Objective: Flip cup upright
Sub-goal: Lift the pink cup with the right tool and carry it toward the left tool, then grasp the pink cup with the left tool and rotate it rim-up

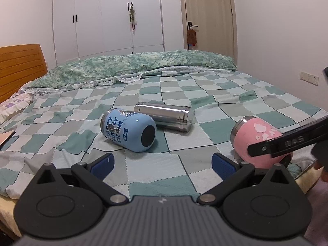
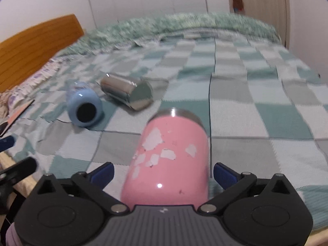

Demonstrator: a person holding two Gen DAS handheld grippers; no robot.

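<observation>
Pink cup (image 2: 170, 155) on its side on bed (image 2: 256, 110), near right, steel rim pointing far. R gripper (image 2: 164, 174) straddles cup, fingers (image 2: 224, 174) wide, not clamped: set for side grasp. L gripper (image 1: 162, 164) fingers wide, empty, near. Blue cup (image 1: 128, 130) and steel cup (image 1: 164, 117) also lying, left.

— That checkered blanket (image 1: 215, 106) covers nearly the whole bed, teal, grey and pale squares, a bit rumpled near the front.

— And the leafy green duvet (image 1: 133, 65) is bunched along the far edge, right below the white wardrobe (image 1: 106, 16).

— Something green dangles from one wardrobe handle (image 1: 132, 15).

— A brown pouch hangs off the door handle (image 1: 191, 35) too, on the cream door (image 1: 207, 10).

— Wooden headboard (image 1: 20, 65) at the left, with a floral pillow (image 1: 12, 104) under it.

— White wall socket (image 1: 309, 78) over on the right.
</observation>
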